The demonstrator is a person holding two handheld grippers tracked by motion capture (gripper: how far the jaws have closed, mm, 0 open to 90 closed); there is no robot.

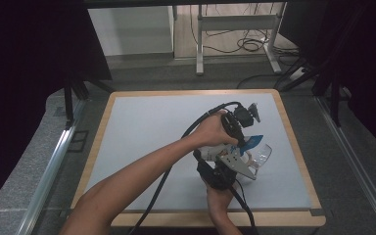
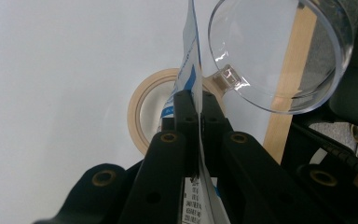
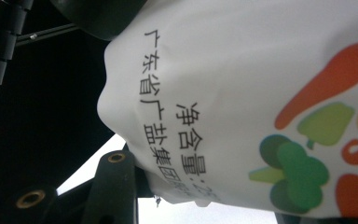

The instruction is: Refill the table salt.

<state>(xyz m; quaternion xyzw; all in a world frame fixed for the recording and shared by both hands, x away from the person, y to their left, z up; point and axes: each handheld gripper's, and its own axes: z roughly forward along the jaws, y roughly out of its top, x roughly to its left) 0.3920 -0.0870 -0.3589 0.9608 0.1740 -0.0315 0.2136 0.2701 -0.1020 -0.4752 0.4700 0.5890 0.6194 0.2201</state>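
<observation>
In the left gripper view, the top edge of a bag [image 2: 192, 70] is pinched flat between the closed jaws, beside a clear cup [image 2: 279, 56] and a tape roll [image 2: 142, 112]. In the right gripper view, the bag's printed belly [image 3: 242, 107] is clamped; the high view places it at the table's [image 1: 142, 127] right side

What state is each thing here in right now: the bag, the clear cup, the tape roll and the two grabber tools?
Bag: white printed pouch, gripped by both tools, held up off the table.
Clear cup: tipped on its side, looks empty.
Tape roll: lying flat on the table, untouched.
Left gripper: shut on the bag's thin edge.
Right gripper: closed around the bag's body.
Table: pale mat, wooden border.
</observation>
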